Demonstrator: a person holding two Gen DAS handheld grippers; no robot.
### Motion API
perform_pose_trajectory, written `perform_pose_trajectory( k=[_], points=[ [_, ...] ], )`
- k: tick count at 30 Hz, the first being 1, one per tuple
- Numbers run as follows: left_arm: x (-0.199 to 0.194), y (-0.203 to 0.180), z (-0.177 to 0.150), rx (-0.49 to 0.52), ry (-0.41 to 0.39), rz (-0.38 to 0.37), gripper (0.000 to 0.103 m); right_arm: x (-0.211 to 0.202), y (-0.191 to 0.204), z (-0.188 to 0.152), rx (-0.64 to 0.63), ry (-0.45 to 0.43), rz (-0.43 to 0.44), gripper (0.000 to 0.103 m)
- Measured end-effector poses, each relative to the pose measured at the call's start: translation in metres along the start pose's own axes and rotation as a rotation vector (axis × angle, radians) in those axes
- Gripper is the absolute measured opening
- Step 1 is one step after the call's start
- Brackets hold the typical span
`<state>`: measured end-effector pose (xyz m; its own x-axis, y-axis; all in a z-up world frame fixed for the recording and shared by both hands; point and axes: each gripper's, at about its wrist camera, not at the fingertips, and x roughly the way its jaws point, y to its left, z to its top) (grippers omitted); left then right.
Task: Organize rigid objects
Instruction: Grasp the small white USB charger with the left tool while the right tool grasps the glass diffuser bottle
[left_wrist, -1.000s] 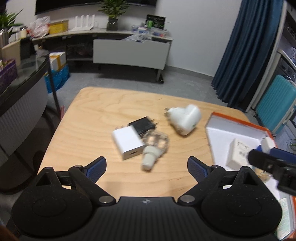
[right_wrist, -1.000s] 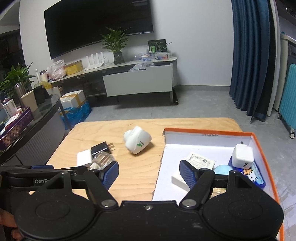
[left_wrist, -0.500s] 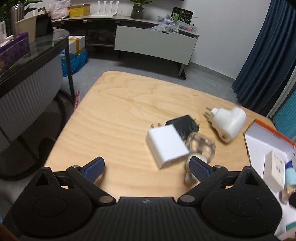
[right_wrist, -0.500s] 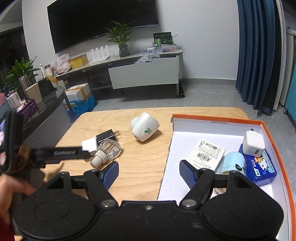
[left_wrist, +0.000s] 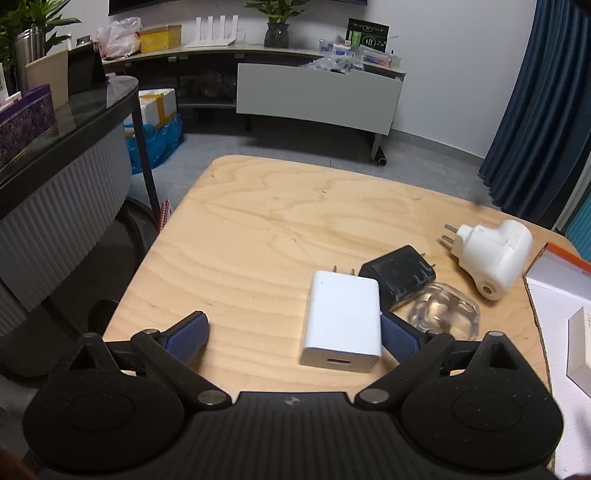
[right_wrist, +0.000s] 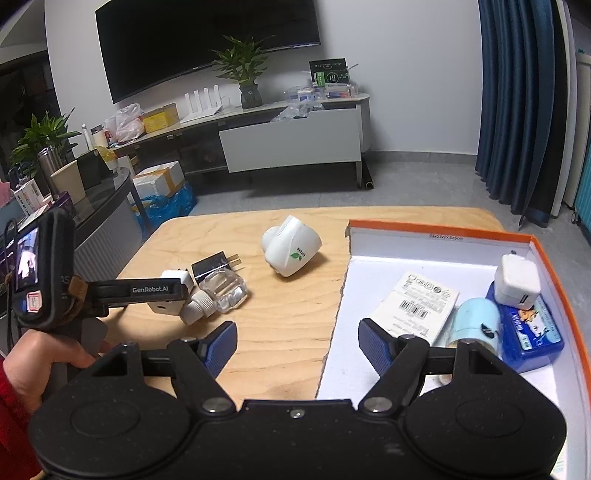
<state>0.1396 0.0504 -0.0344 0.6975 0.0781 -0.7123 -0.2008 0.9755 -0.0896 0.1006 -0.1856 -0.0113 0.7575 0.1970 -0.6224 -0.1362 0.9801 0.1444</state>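
Since earlier frame we see left gripper (left_wrist: 291, 334) advanced, jaws wide, white charger (left_wrist: 341, 321) at 1 o'clock; right gripper (right_wrist: 297, 341) open, empty.

Clearance: left half of table (left_wrist: 240, 236) bare
Chargers cluster lower right (white charger (left_wrist: 341, 319) foremost); box (left_wrist: 554, 262) blocks the right edge.

**A living room used as a work spot**

A big dark TV (right_wrist: 207, 44) hangs on a white wall above a long low media console (right_wrist: 291, 142). On the console stand a potted plant (right_wrist: 242, 72), a white router (right_wrist: 203, 103), a yellow box and small packets. Blue curtains (right_wrist: 517, 103) cover the right side, over a grey tiled floor (right_wrist: 406, 184). A dark glass side counter (left_wrist: 55, 122) holds boxes and another plant. In front sits a light wooden surface (left_wrist: 266, 229) with rounded corners.
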Motion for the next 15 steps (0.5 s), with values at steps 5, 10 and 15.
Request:
perform_pose_trajectory(
  k=[5, 10, 15],
  points=[
    [0.008, -0.014, 0.002, 0.113, -0.021, -0.014, 0.088, 0.008, 0.009, -0.001, -0.015, 0.016, 0.015, 0.086],
    [0.005, -0.014, -0.001, 0.155, -0.074, -0.018, 0.04, 0.02, 0.015, 0.001, -0.01, 0.033, 0.03, 0.086],
    [0.003, 0.001, 0.0, 0.1, -0.069, -0.059, 0.041, 0.042, 0.029, 0.008, -0.004, 0.059, 0.07, 0.086]
  ],
)
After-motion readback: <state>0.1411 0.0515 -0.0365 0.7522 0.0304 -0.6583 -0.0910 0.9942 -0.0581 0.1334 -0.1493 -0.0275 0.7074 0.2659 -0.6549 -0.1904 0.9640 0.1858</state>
